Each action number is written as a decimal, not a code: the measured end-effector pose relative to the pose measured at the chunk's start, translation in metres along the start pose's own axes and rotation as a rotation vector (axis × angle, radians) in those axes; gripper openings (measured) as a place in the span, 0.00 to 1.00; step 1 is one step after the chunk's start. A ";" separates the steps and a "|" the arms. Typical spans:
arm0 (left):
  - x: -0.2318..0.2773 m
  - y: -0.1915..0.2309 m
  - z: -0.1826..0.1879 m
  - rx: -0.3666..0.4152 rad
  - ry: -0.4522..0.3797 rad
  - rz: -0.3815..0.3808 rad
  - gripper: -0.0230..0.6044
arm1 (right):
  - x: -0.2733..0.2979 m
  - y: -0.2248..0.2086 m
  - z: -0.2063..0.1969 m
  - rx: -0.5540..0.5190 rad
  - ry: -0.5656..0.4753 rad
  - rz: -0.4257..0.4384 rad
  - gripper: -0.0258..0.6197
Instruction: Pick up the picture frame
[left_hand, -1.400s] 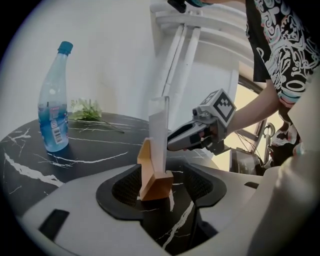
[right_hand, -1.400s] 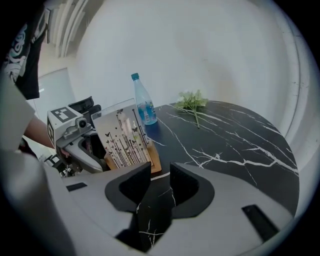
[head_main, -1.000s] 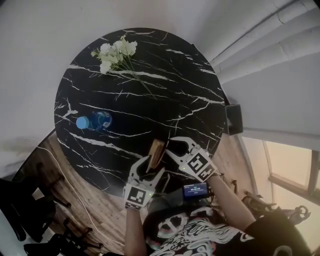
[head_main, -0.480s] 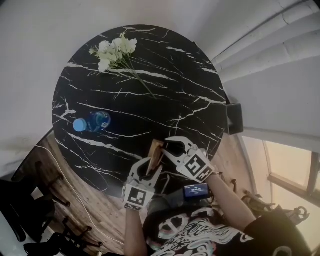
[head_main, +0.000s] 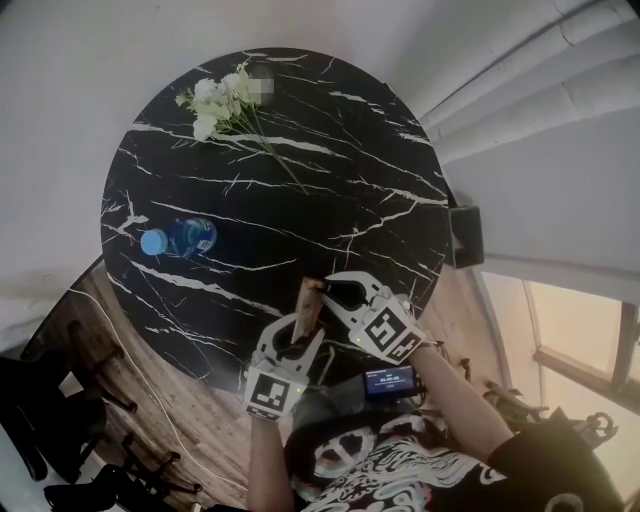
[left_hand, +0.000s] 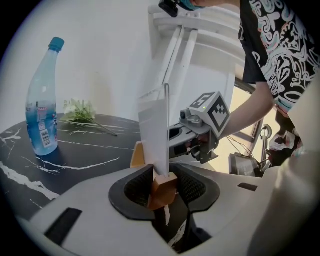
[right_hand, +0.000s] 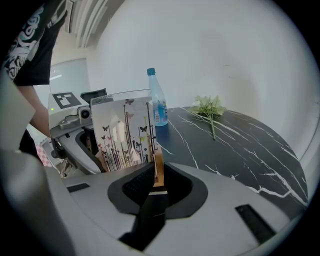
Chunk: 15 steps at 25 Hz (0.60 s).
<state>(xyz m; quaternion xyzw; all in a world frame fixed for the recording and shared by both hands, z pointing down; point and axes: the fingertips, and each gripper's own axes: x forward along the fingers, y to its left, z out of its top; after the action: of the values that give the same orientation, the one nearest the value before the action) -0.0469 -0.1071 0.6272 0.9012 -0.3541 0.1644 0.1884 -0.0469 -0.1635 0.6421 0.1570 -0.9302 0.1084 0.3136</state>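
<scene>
Picture frame (head_main: 309, 303) stands upright at the near edge of the round black marble worktop (head_main: 300, 200), between the two claws. We note a wooden border and a printed panel of dark stems and butterflies, which faces the right gripper view.

Left claw (left_hand: 162, 175): jaws have just been closing. In its own view the pads now sit at a middling gap, pressed on the wooden bottom corner of the frame. The frame's pale panel rises edge-on above them.

Right claw (right_hand: 154, 172): jaws narrow, clamped on the frame's wooden side strip, with the printed panel just left of the pads.

In the head view we see both claws meeting the frame from the person's side, left one from below, right one from the right.

Elsewhere on the worktop:
- Clear blue-capped water bottle (head_main: 180, 240), on the left and well apart from the frame.
- Bunch of white flowers (head_main: 220, 105), lying at the far edge.
</scene>
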 end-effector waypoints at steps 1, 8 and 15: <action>0.000 -0.001 0.002 -0.004 -0.008 -0.002 0.26 | -0.001 0.000 -0.001 -0.001 0.002 0.000 0.13; 0.000 -0.011 0.009 0.013 -0.007 -0.024 0.26 | -0.009 0.000 -0.006 0.019 0.004 -0.014 0.12; -0.003 -0.021 0.011 0.050 -0.002 -0.025 0.26 | -0.018 0.004 -0.006 0.029 -0.012 -0.022 0.12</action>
<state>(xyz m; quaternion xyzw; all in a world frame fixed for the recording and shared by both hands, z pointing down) -0.0327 -0.0964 0.6118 0.9100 -0.3390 0.1698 0.1677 -0.0319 -0.1538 0.6354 0.1726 -0.9285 0.1176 0.3070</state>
